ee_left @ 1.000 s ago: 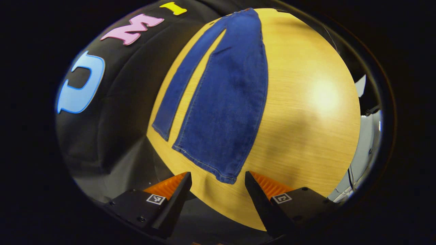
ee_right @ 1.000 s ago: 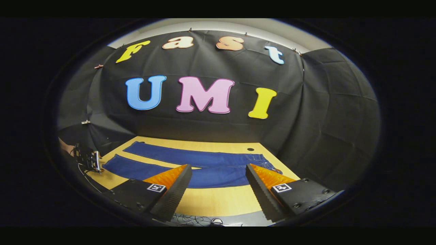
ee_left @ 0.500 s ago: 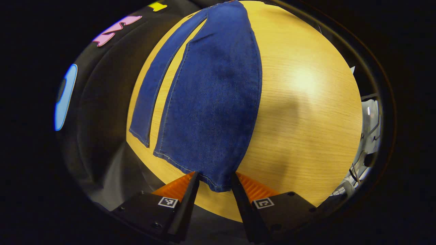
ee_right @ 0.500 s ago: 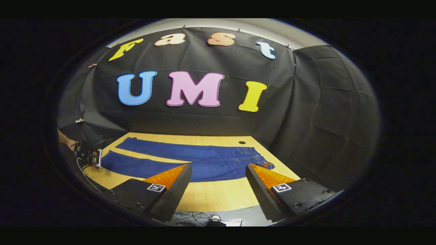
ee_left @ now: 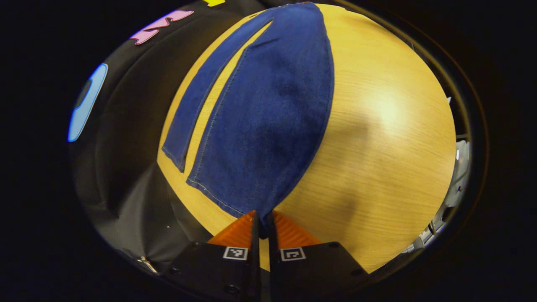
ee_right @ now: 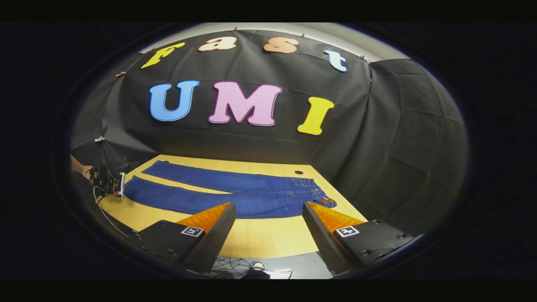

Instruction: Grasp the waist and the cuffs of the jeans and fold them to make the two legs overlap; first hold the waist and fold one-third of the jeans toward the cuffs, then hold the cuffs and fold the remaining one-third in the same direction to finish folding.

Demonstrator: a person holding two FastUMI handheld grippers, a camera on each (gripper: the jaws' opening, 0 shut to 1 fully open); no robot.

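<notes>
Blue jeans (ee_left: pixel 268 113) lie flat on the wooden table (ee_left: pixel 377 138), legs spread apart. In the left gripper view my left gripper (ee_left: pixel 262 228) is shut on the corner of the near leg's cuff, at the table's near edge. The right gripper view shows the jeans (ee_right: pixel 235 195) lengthwise, waist (ee_right: pixel 316 193) at the right, cuffs at the left. There the left gripper (ee_right: pixel 111 184) sits at the near cuff, held by a hand. My right gripper (ee_right: pixel 268 218) hangs open in front of the table, above its near edge, apart from the jeans.
A small dark hole (ee_right: pixel 298 172) marks the table (ee_right: pixel 260 237) behind the waist. Cables (ee_right: pixel 239 266) lie below the front edge. Black cloth walls close in behind and at both ends of the table.
My left gripper moved in to the near cuff and shut on its corner. The right gripper rose slightly, showing more of the table.
</notes>
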